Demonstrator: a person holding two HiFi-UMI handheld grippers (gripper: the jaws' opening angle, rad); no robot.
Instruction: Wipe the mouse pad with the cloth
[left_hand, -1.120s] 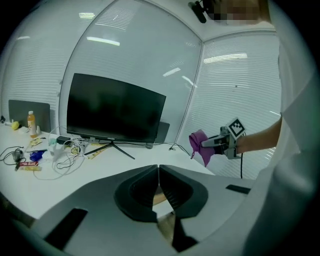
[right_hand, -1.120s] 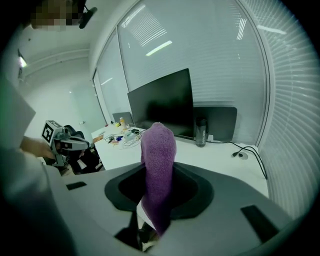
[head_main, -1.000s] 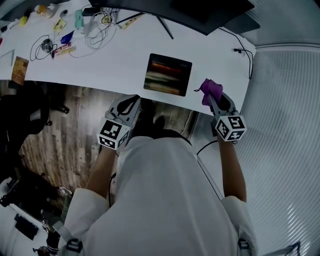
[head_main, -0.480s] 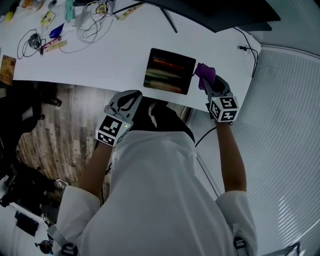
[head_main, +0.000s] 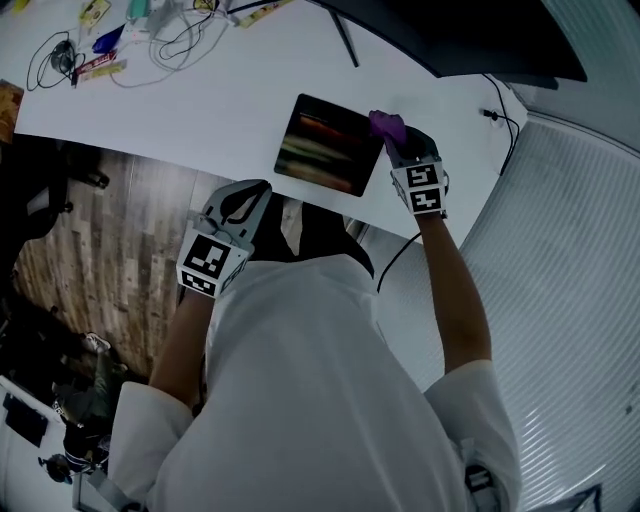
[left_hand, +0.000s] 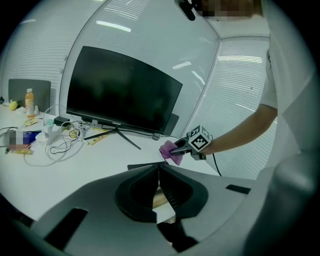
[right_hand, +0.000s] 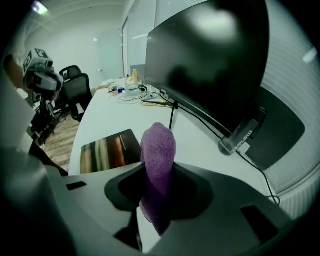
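Wipe prep: cloth (head_main: 387, 125) at mouse pad (head_main: 325, 145) edge.
Your right gripper (head_main: 393, 140) clamps it: press flat, sweep evenly. Left gripper (head_main: 257, 196) closed, empty.

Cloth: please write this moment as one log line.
right gripper: shut on cloth | cloth: at edge of mouse pad | left gripper: shut, empty

Mouse pad (head_main: 325, 145) print blurred, perhaps stripes, monitor (head_main: 480, 35) cropped at top
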